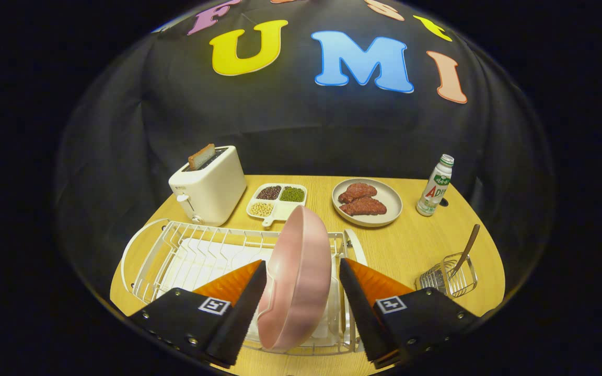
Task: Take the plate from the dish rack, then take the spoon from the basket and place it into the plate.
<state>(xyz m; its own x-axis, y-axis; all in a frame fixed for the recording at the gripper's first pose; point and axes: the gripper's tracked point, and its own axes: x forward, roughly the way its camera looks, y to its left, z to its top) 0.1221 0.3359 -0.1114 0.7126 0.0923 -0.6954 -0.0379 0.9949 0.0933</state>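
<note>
- We see the gripper [302, 282] with its fingers apart, one on each side of the pink plate [297, 282]; whether they touch it we cannot tell
- The plate stands on edge, tilted, in the white dish rack [175, 256] on the wooden desk [411, 245]
- At about 3 o'clock from the plate sits the wire basket [450, 277]; the spoon [465, 250] leans upright in it
- Beyond the rack: a toaster [209, 188] with a slice of bread at 11 o'clock; a divided tray of beans [277, 201] at 12; a plate of meat [367, 202] at 1; a bottle [435, 185] at 2
</note>
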